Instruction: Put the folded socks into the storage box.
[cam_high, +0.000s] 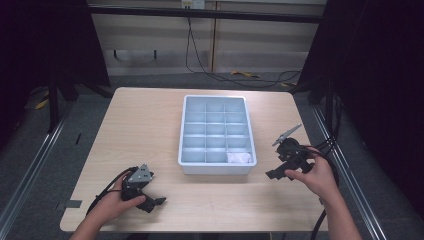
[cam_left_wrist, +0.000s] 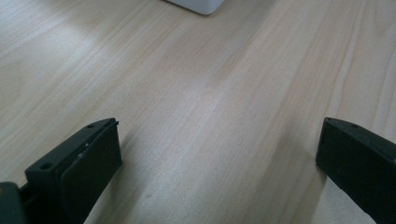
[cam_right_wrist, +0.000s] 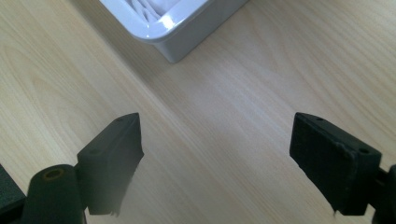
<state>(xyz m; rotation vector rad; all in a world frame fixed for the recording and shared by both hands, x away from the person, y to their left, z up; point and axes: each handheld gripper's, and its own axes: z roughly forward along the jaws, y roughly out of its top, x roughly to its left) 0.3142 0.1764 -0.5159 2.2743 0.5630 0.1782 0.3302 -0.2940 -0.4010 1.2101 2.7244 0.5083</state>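
One white compartment tray (cam_high: 183, 131), one white crumpled item (cam_high: 238, 158) inside, two handheld grippers (cam_high: 159, 201) (cam_high: 272, 175), one wooden table (cam_high: 140, 125).

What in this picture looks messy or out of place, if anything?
Nothing stands out. The white compartment tray sits square on the wooden table, with one crumpled white item in its near right compartment. The left gripper and right gripper are both open, empty, over bare tabletop.

The left gripper (cam_left_wrist: 219, 158) has its jaws spread wide over bare wooden table (cam_left_wrist: 196, 93); ahead, probably a white tray corner (cam_left_wrist: 198, 4).
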